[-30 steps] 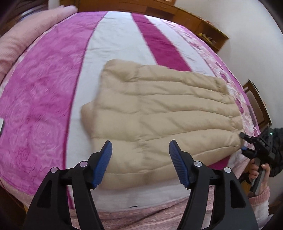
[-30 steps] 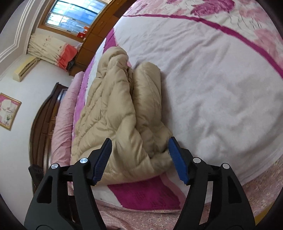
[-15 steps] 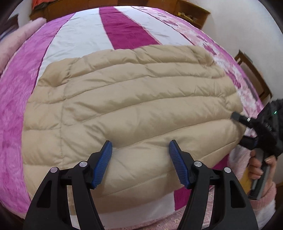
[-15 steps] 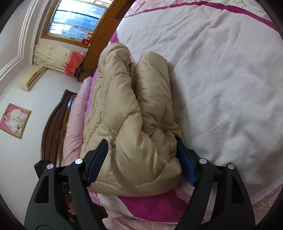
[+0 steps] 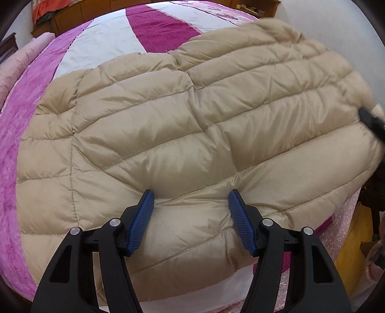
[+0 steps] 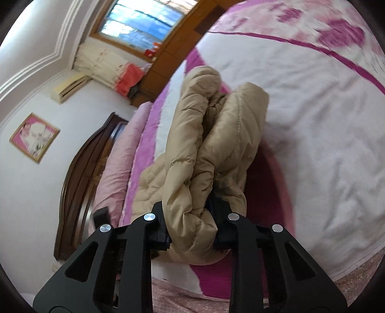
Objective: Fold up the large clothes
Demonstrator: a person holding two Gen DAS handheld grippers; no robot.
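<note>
A beige quilted puffer jacket (image 5: 168, 134) lies spread on a bed with a pink, magenta and white striped cover (image 5: 101, 41). My left gripper (image 5: 191, 209) is open, its blue pads pressed onto the jacket's near edge with fabric bulging between them. My right gripper (image 6: 191, 226) is shut on the jacket's thick end (image 6: 207, 149) and lifts it off the bed; the folded layers stand up in front of the camera. The right gripper's tip shows blurred at the right edge of the left wrist view (image 5: 371, 120).
The bed's near edge with a pink floral skirt (image 5: 346, 216) runs below the jacket. A wooden headboard (image 6: 79, 168) and pink pillow (image 6: 115, 163) are at the left in the right wrist view. Wooden cabinets (image 5: 72, 14) stand behind the bed.
My left gripper has moved forward and down onto the jacket. My right gripper has closed on the jacket's end and raised it off the bed.
</note>
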